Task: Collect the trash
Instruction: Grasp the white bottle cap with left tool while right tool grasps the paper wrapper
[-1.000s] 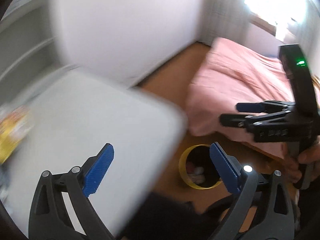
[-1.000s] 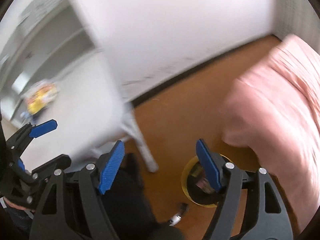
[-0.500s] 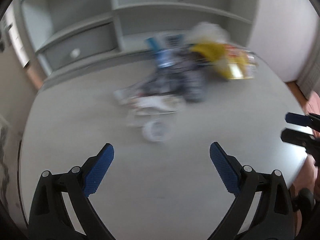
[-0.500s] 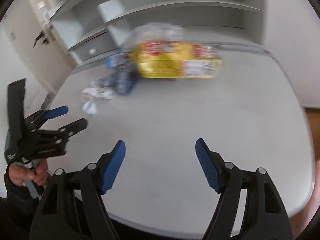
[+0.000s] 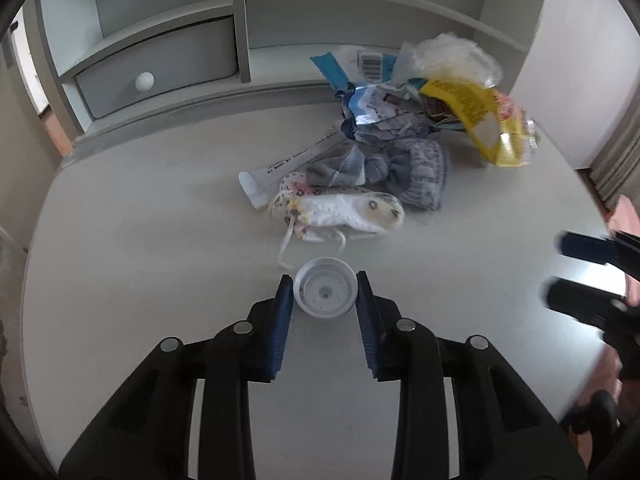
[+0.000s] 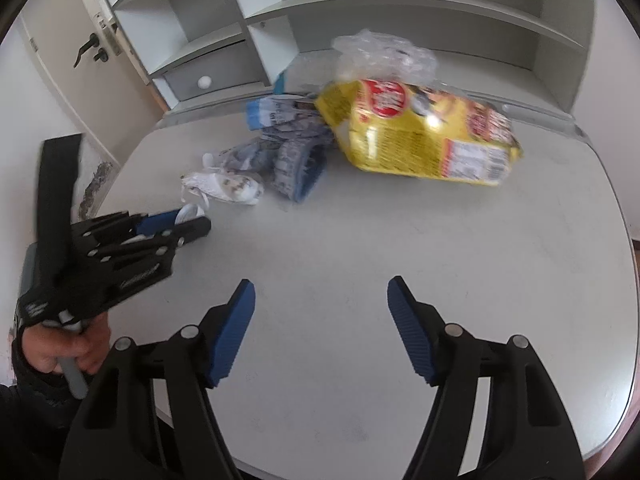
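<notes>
**Left tongs closing around a white cap on the table**

The left tongs [image 5: 325, 292] point down at the grey table [image 5: 120, 264], their blue pads closing on a white plastic cap [image 5: 324, 294] that lies open side up. The cap sits between the pads, which stand right at its rim; whether both already press on it I cannot tell.

Just beyond the cap lies a white patterned pouch with loose strings [image 5: 340, 210]. Farther off is a heap of litter: grey-blue knitted socks [image 5: 416, 174], a white flat tube [image 5: 288, 164], torn blue-and-white wrappers [image 5: 372, 104], a yellow snack bag [image 6: 424, 140] and crumpled clear plastic [image 6: 384, 56] on top. Behind it stands a grey shelf unit with a small drawer [image 5: 160, 72].

The right tongs [image 6: 320, 320] hover over bare table on the right, pads spread and easing slightly inward with nothing between them.
</notes>
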Motion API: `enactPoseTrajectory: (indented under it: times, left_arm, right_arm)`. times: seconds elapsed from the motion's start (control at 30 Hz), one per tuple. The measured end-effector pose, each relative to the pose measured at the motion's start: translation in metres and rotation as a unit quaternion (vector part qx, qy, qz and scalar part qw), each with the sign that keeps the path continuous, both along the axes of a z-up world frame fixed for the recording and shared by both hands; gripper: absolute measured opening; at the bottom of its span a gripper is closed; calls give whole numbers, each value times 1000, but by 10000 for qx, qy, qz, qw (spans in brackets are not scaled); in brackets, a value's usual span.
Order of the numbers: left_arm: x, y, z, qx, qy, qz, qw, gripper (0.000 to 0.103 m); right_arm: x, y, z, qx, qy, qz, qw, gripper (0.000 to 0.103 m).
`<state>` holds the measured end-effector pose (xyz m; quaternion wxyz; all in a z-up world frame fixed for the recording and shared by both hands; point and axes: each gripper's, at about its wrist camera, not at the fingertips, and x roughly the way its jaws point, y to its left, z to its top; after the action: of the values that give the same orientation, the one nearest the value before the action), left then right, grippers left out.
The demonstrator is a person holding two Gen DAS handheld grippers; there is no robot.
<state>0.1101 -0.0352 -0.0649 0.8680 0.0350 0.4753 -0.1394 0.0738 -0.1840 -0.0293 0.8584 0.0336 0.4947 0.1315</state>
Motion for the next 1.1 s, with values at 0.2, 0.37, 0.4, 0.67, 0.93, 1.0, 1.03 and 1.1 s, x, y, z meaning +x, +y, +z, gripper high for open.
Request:
enactPoseTrajectory:
  times: [0.2, 0.37, 0.4, 0.67, 0.93, 1.0, 1.03, 1.1]
  left_arm:
    - [-23, 39, 11, 80, -149, 131, 9998, 31]
    - [-37, 71, 10, 58, -101, 399, 9991, 31]
    - [-38, 77, 10, 45, -86, 442, 9990, 31]
    - [-42, 96, 11, -79, -109, 573, 9983, 31]
    - [-53, 92, 24, -204, -262, 536, 9980, 31]
    - [-56, 85, 30, -222, -321, 453, 9982, 31]
    - [-57, 80, 33, -245, -342, 392, 9983, 31]
    - [-59, 68, 38, -287, -377, 257, 9985, 31]
  right_arm:
    - [33, 59, -4, -202, 12, 758, 9969, 68]
    - [63, 106, -7, -636, -104, 1224, 9904, 67]
    - [70, 114, -11, -742, -99, 1272, 9891, 66]
    - [88, 135, -21, -1057, -93, 1247, 9865, 23]
    - [60, 118, 0, -471, -210, 1064, 9930, 10]
    - [43, 108, 11, -278, -282, 1009, 9941, 10]
    - [35, 102, 15, -205, -312, 985, 9944, 10]
    - [15, 83, 23, -37, -345, 860, 9957, 10]
